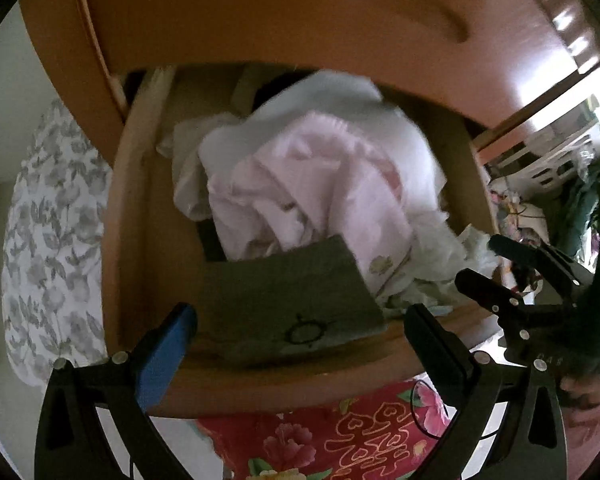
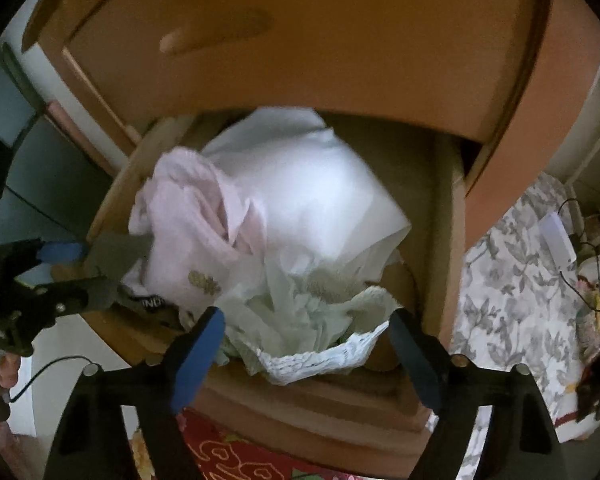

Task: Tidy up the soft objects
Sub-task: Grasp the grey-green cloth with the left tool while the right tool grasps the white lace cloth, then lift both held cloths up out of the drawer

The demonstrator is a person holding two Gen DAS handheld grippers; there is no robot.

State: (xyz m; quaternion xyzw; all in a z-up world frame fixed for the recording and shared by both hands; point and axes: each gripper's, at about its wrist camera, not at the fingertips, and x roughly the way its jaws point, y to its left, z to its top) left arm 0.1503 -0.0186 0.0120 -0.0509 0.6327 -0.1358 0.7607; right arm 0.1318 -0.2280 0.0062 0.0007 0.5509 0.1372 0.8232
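An open wooden drawer [image 1: 116,240] [image 2: 444,240] holds a heap of clothes: a pink garment [image 1: 300,184] [image 2: 188,216] over a white one [image 1: 340,96] [image 2: 312,184]. A folded grey cloth [image 1: 288,296] [image 2: 116,256] lies at the drawer's front left. My left gripper [image 1: 300,328] [image 2: 66,272] hangs open over it, with gaps between pads and cloth. At the front right, crumpled pale green cloth [image 2: 300,312] [image 1: 436,248] and a white patterned piece [image 2: 320,356] spill over the front edge. My right gripper [image 2: 304,332] [image 1: 488,262] is open around them, pads not pressing.
A shut upper drawer front [image 1: 260,20] [image 2: 300,40] overhangs the heap. Grey-flowered white bedding [image 1: 48,240] [image 2: 508,300] lies beside the cabinet, and a red flowered fabric [image 1: 340,440] [image 2: 228,460] below it. A white basket [image 1: 548,160] and clutter stand off to one side.
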